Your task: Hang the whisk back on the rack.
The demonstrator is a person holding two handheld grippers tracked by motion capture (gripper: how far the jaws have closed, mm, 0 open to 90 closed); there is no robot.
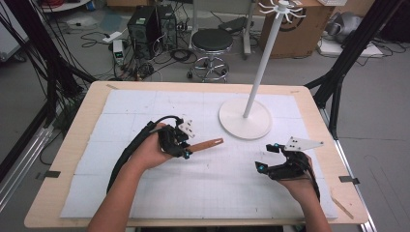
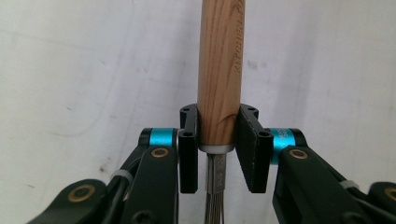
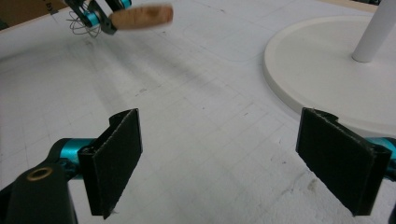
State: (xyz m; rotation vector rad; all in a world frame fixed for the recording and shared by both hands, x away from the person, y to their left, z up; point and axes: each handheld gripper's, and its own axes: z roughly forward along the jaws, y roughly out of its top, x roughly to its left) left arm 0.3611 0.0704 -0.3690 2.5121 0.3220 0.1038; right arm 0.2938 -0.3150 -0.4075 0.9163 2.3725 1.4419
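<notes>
A whisk with a light wooden handle (image 1: 208, 144) hangs just above the white mat, its handle pointing right toward the stand. My left gripper (image 1: 186, 147) is shut on the handle's lower end (image 2: 220, 70), next to the metal collar, and the wires (image 2: 215, 200) run back between the jaws. The right gripper view shows the handle (image 3: 142, 17) and wires far off at the top left. My right gripper (image 1: 265, 156) hovers over the mat at the front right, open wide with nothing between its pads (image 3: 114, 158). A white hanging stand (image 1: 263, 58) rises from a round base (image 1: 245, 121).
A white gridded mat (image 1: 203, 193) covers the wooden table (image 1: 72, 145). The stand's base (image 3: 317, 65) lies just beyond my right gripper. A thin wooden stick (image 1: 342, 207) lies at the table's front right edge. A stool (image 1: 212, 41), computer towers and boxes stand on the floor behind.
</notes>
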